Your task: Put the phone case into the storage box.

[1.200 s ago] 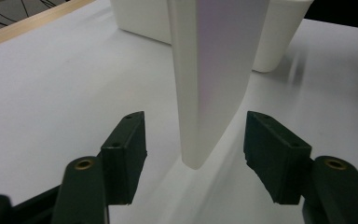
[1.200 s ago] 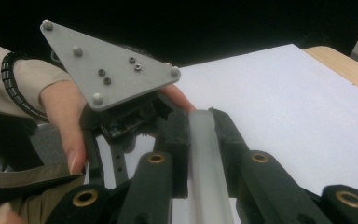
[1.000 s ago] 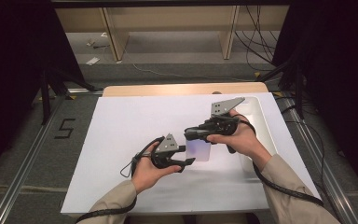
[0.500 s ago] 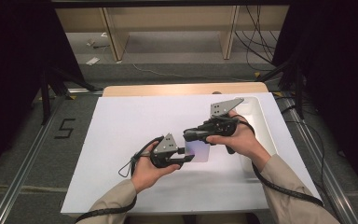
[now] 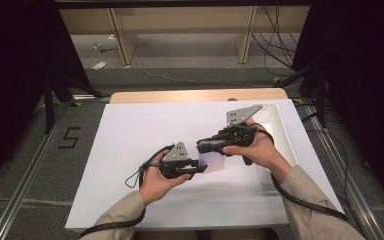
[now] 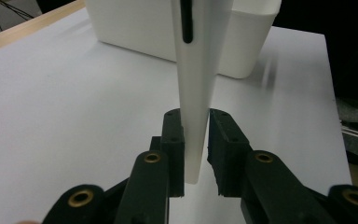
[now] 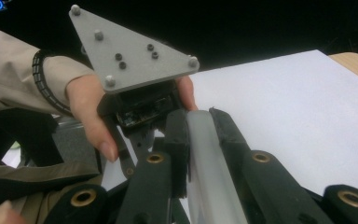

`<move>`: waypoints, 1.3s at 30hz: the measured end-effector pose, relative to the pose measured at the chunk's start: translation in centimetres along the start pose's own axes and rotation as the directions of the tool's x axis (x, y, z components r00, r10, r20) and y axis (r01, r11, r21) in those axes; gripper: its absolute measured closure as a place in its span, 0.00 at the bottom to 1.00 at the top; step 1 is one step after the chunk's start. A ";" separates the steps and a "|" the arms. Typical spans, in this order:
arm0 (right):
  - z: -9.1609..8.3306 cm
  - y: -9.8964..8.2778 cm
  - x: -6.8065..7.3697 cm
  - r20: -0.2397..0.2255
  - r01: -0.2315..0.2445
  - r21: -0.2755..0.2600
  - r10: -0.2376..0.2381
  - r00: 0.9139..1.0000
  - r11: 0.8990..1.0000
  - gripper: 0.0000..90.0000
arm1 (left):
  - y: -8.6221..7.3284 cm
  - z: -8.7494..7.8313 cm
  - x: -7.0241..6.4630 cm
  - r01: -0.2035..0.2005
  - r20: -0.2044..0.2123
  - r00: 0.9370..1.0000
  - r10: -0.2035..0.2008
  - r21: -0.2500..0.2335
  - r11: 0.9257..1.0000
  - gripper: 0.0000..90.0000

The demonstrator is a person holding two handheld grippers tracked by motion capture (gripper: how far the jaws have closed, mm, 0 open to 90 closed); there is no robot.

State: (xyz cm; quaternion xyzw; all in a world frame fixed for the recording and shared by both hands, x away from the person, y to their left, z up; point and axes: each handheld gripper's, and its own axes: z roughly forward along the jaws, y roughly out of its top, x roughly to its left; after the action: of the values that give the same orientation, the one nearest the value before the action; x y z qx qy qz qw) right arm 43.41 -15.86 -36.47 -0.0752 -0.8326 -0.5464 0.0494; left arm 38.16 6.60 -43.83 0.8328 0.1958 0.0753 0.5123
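A thin white panel [image 5: 214, 161] is held on edge just above the white table sheet [image 5: 130, 135], between the two grippers. My left gripper [image 5: 202, 167] takes its near edge. In the left gripper view the panel [image 6: 196, 93] stands upright between the jaws of the left gripper [image 6: 196, 140]. Those jaws have just been closing, and their pads now meet both of its faces. My right gripper [image 5: 202, 146] comes from the right and is shut on the panel's far edge. In the right gripper view the frosted edge [image 7: 203, 154] runs between the jaws of the right gripper [image 7: 199, 126].
A white rectangular bin [image 5: 276, 125] stands on the sheet at the right, behind the right hand, and is seen again as the white bin [image 6: 242, 42]. A wooden table edge [image 5: 195, 95] runs along the back. Cables trail from both grippers towards the person.
The left gripper's jaws have drawn in around the panel's near edge. Both hands and the panel stay where they were.
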 end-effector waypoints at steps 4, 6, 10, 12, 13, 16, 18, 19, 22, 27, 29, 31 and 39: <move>-0.1 0.1 0.0 -0.017 0.013 -0.002 -0.013 1.000 1.000 0.87 | 0.1 -0.2 0.0 -0.006 0.018 1.000 0.006 0.004 1.000 0.87; -0.1 0.1 0.1 -0.029 0.020 -0.002 -0.020 0.999 1.000 0.87 | 0.2 -0.2 -0.1 -0.012 0.026 1.000 0.012 0.004 1.000 0.87; -0.3 0.1 0.1 -0.040 0.033 0.000 -0.033 0.999 0.999 0.83 | 0.4 -0.3 -0.2 -0.021 0.028 0.999 0.020 0.019 1.000 0.89; -0.4 0.1 0.0 -0.045 0.035 -0.002 -0.035 0.998 0.999 0.81 | 0.5 -0.4 -0.2 -0.028 0.032 0.999 0.027 0.024 0.999 0.90; -0.4 0.0 0.0 -0.048 0.035 -0.006 -0.035 0.998 0.999 0.80 | 0.5 -0.4 -0.2 -0.027 0.035 0.999 0.026 0.025 0.999 0.90; -0.4 0.0 0.0 -0.045 0.038 -0.003 -0.038 0.998 0.999 0.75 | 0.5 -0.4 -0.3 -0.027 0.035 0.999 0.026 0.030 0.999 0.90; -0.5 0.0 0.0 -0.035 0.030 -0.003 -0.030 0.999 1.000 0.71 | 0.6 -0.5 -0.4 -0.027 0.029 0.999 0.026 0.037 0.999 0.90; -0.5 0.0 0.0 -0.030 0.029 -0.004 -0.029 0.999 1.000 0.69 | 0.7 -0.5 -0.4 -0.025 0.025 0.999 0.024 0.038 0.999 0.90; -0.6 -0.1 -0.1 -0.005 0.026 -0.015 -0.026 1.000 1.000 0.61 | 0.7 -0.5 -0.4 -0.013 0.011 1.000 0.013 0.040 0.999 0.90; -0.9 -0.3 -0.4 0.037 -0.009 -0.056 0.011 0.999 0.998 0.44 | 0.5 -0.8 0.1 0.024 -0.044 0.999 -0.022 0.042 0.999 0.90; -1.1 -0.4 -0.6 0.060 -0.025 -0.072 0.029 0.998 0.997 0.38 | 0.5 -1.0 0.4 0.044 -0.069 0.997 -0.041 0.045 0.998 0.90; -1.3 -0.6 -0.8 0.086 -0.040 -0.088 0.048 0.995 0.995 0.35 | 0.5 -1.1 0.5 0.061 -0.099 0.993 -0.057 0.046 0.997 0.90; -2.2 -1.3 -1.5 0.169 -0.074 -0.136 0.097 0.981 0.988 0.32 | 0.4 -1.6 1.1 0.113 -0.209 0.973 -0.100 0.049 0.992 0.90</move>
State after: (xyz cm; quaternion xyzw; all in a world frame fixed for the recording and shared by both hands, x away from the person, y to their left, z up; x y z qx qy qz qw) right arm 44.64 -18.50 -36.99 -0.1619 -0.7927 -0.5876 -0.0054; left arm 38.74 8.20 -42.84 0.8240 0.2945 0.1275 0.4669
